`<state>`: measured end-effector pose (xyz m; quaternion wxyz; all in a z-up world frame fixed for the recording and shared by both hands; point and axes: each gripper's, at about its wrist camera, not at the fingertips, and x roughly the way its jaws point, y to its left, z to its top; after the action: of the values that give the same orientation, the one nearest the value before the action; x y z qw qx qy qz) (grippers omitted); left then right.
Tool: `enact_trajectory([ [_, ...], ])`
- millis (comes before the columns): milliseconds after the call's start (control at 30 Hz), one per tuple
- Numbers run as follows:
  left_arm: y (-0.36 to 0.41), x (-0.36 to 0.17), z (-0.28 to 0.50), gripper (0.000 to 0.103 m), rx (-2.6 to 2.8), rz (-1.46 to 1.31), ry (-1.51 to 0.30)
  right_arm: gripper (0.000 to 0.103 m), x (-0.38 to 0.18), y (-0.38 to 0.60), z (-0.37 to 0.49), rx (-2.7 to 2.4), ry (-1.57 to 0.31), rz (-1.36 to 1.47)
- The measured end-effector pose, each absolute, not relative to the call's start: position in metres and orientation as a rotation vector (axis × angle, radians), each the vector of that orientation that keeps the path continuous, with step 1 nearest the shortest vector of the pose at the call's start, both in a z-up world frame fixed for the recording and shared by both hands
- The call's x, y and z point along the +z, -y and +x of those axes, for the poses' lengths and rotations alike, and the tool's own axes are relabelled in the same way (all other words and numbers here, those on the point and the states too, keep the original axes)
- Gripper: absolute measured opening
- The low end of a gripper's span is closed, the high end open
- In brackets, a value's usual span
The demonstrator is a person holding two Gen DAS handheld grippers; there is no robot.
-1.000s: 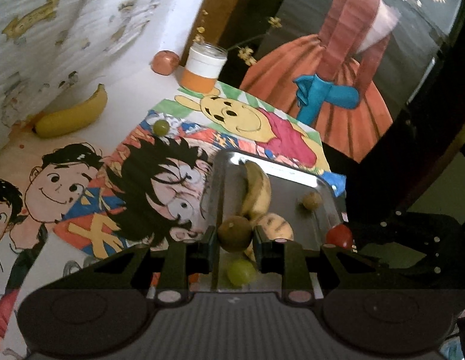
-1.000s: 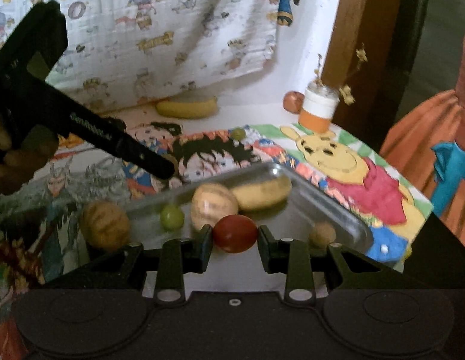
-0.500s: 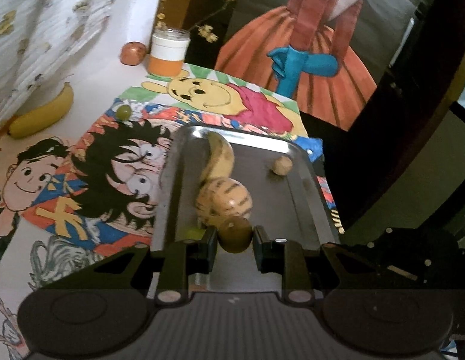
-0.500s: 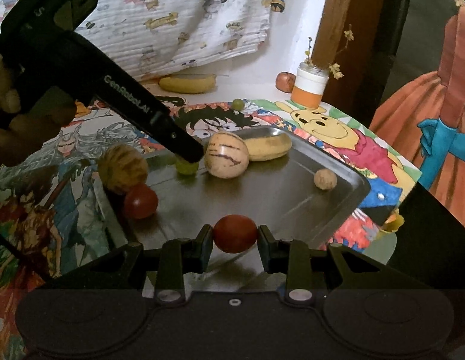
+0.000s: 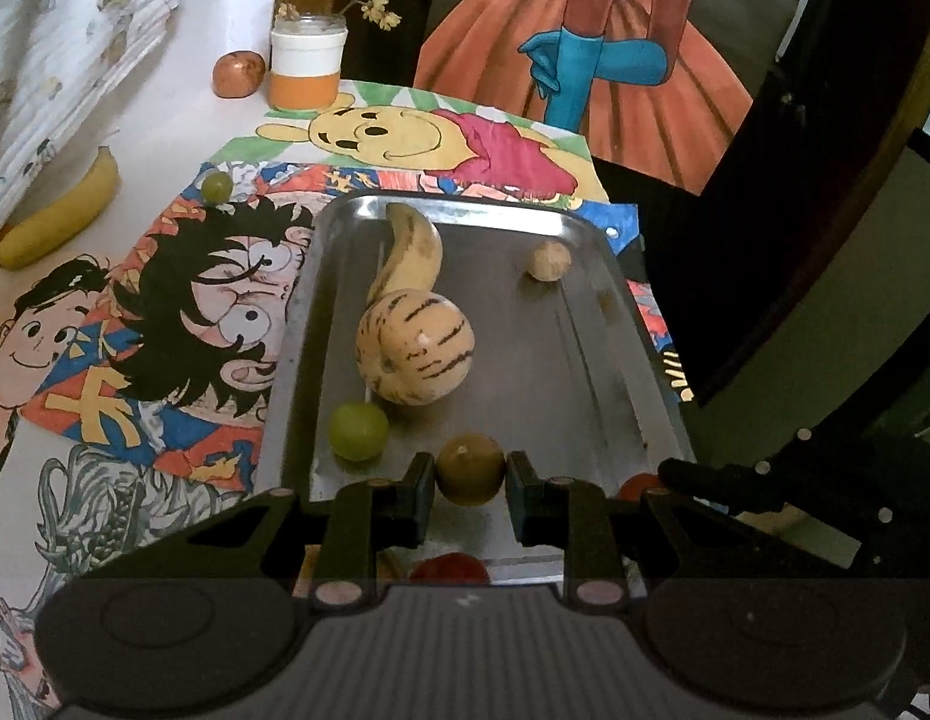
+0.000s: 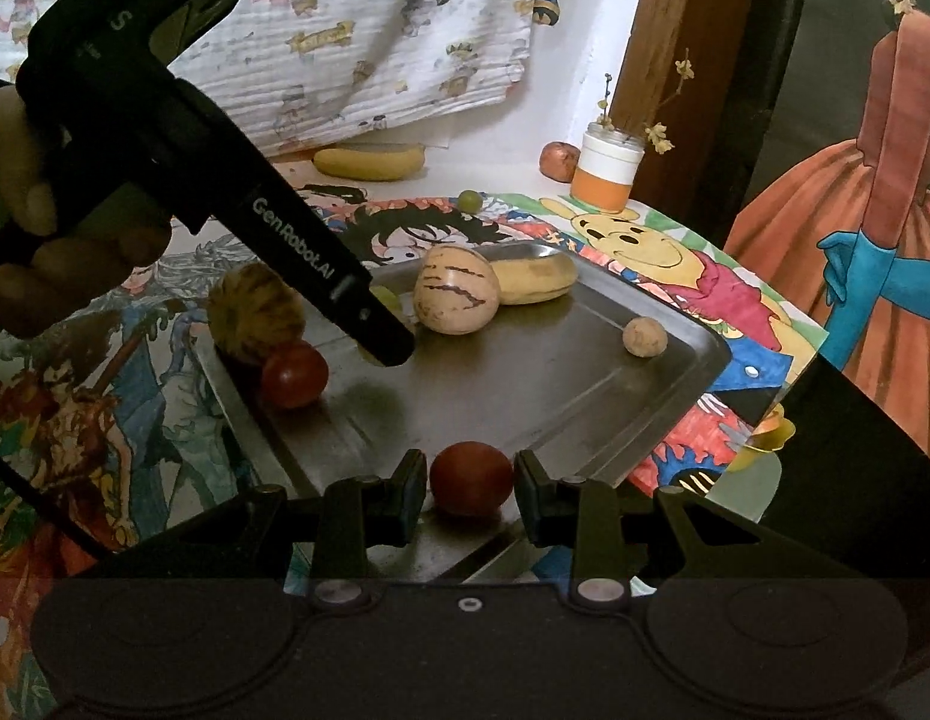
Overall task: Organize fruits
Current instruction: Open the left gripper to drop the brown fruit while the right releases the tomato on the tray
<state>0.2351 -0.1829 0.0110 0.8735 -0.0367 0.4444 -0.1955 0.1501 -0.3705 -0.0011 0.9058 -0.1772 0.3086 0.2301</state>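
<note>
A table [image 5: 165, 90] spread with cartoon posters is seen to carry a steel tray [image 5: 621, 360], which is evidently meant as the collecting place, since most of the fruit is already gathered in it. A melon [image 5: 414, 348] with dark stripes is lodged about midway along the tray's left side, leaning against a banana [image 5: 411, 252] that runs on toward the far left corner, so neither can roll. A second banana [image 5: 57, 216] is left out on the table by the hanging cloth, and a reddish fruit [image 5: 238, 73] beside a jar [image 5: 306, 69] at the far edge; both are judged still to be collected. The left gripper [image 5: 470, 471] is closed on a brown fruit [image 5: 470, 468], pinched across its middle and held low over the tray's near end, apparently so that it can be set down without rolling. The right gripper [image 6: 470, 480] is likewise clamped on a tomato [image 6: 471, 477] just above the tray's near edge, a short drop being left. Another tomato [image 6: 294, 373] is rested against the tray's left wall, touching a brown striped fruit [image 6: 255, 312] just outside it. A green grape [image 5: 357, 429] is parked near the melon, a small pale nut-like fruit [image 5: 549, 260] lies alone toward the far right corner, and one more grape [image 5: 216, 185] is stranded on the posters beyond the far left corner.
</note>
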Motion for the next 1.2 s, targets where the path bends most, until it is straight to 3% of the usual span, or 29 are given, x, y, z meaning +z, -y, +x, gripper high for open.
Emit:
enact_trajectory([
  [567,0.186,0.012,0.233,0.028,-0.409,-0.061,-0.933,0.036,0.005,0.375,0.141,0.456,-0.621,-0.350],
  [767,0.182,0.020,0.228,0.034,-0.409,-0.070,-0.919,0.046,0.014,0.377,0.134,0.436,-0.604,-0.329],
  [867,0.180,0.027,0.223,0.046,-0.411,-0.072,-0.901,0.057,0.019,0.377,0.129,0.426,-0.595,-0.320],
  [933,0.177,0.033,0.219,0.070,-0.407,-0.075,-0.882,0.073,0.023,0.377,0.126,0.412,-0.591,-0.308],
  [1067,0.171,0.047,0.209,0.079,-0.406,-0.073,-0.836,0.086,0.030,0.376,0.118,0.394,-0.582,-0.279],
  [1200,0.161,0.059,0.197,0.095,-0.401,-0.079,-0.785,0.100,0.040,0.376,0.111,0.374,-0.575,-0.237],
])
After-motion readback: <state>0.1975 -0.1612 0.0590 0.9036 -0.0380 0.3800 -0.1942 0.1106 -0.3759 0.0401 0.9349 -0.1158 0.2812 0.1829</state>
